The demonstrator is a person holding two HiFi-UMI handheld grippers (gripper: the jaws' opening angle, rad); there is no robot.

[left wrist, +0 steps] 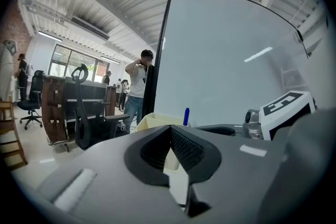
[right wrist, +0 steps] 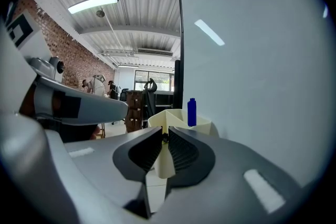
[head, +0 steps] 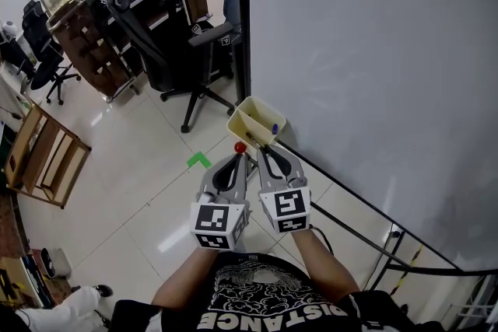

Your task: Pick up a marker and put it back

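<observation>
A cream marker holder hangs at the lower left corner of the whiteboard. A blue marker stands upright in its far side, also seen in the left gripper view and the right gripper view. My right gripper is at the holder's near edge, its jaws nearly together around a small dark thing, seemingly a marker's end, at their tips. My left gripper is beside it, jaws shut and empty. A small red round thing shows just off the left tip; I cannot tell what it is.
A black office chair and dark desks stand to the left behind the holder. A wooden rack is at the far left. Green tape marks the tiled floor. The whiteboard's black base bar runs to the right. A person stands beyond.
</observation>
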